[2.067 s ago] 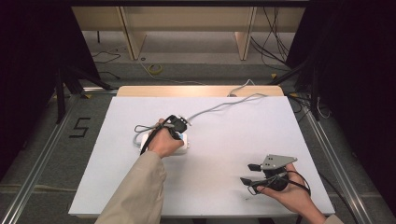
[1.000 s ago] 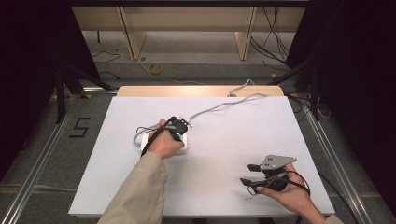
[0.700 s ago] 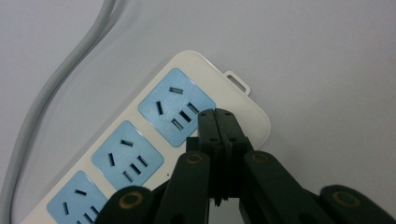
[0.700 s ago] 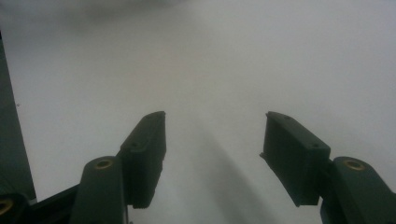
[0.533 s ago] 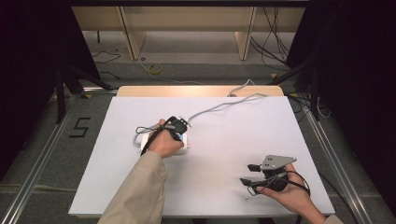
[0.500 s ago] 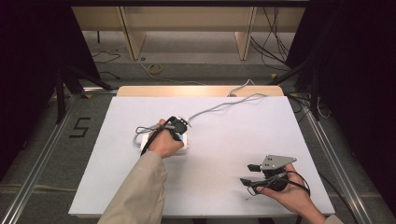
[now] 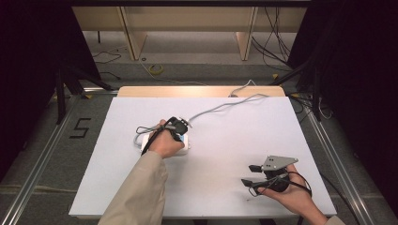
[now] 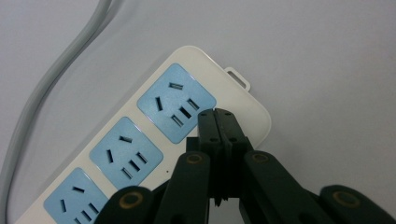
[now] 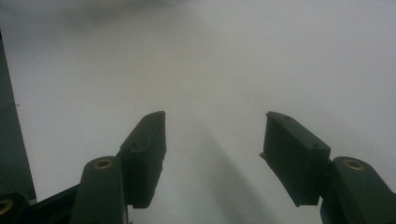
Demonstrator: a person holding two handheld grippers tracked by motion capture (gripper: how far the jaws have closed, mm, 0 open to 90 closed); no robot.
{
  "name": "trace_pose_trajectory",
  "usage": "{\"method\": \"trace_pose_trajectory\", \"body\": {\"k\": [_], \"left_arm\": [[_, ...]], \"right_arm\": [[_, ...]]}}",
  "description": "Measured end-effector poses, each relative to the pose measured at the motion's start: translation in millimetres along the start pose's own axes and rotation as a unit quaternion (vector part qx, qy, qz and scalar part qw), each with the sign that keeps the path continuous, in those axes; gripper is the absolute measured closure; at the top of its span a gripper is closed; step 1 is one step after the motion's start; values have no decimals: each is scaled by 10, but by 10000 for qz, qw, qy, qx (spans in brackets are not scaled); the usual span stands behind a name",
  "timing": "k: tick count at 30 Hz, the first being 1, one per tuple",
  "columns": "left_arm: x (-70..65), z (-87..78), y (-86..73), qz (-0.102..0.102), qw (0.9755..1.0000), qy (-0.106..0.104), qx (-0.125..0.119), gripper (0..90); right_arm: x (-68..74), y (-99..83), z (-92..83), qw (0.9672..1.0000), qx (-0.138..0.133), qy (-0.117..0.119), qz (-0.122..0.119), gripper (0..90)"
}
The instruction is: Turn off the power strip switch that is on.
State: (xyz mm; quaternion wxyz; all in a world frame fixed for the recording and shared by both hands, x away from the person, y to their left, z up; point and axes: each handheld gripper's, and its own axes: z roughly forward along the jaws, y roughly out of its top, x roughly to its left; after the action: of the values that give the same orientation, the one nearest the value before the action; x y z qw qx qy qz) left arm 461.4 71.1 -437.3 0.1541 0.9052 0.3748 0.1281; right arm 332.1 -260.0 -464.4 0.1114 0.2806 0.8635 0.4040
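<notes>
A white power strip [image 8: 140, 123] with three blue sockets lies on the white table [image 7: 234, 140]; in the high view the power strip [image 7: 184, 142] peeks out beside a person's left hand. Its grey cable [image 7: 220, 107] runs off to the table's back edge, and the same cable [image 8: 56, 70] curves past the strip's side. My left gripper [image 8: 217, 116] is shut with nothing between its jaws, its tips over the strip's end beside the last socket. The left gripper [image 7: 177, 131] points down at the strip. My right gripper [image 7: 248, 175] stands open near the front right, and between the right gripper [image 9: 212, 130] jaws lies bare table.
A black cable [image 7: 145, 129] loops left of the left hand. A wooden board [image 7: 141, 91] borders the table's back edge. Metal rails [image 7: 47, 154] run along both sides on the floor, with a "5" marking [image 7: 80, 127] at the left.
</notes>
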Motion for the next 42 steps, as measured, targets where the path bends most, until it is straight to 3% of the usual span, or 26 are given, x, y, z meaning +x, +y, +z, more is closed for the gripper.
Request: {"method": "trace_pose_trajectory", "body": {"k": [26, 33, 42], "left_arm": [[-10, -9, -6, 44, 10000, 45, -15, 900], [-2, -39, -30, -77, 9998, -14, -155, 900], [11, -45, -37, -31, 9998, 6, -173, 899]], "right_arm": [[-10, -5, -4, 10000, 18, 2, 14, 402], [-6, -1, -3, 10000, 14, 0, -3, 401], [-9, -2, -5, 10000, 6, -6, 3, 401]]}}
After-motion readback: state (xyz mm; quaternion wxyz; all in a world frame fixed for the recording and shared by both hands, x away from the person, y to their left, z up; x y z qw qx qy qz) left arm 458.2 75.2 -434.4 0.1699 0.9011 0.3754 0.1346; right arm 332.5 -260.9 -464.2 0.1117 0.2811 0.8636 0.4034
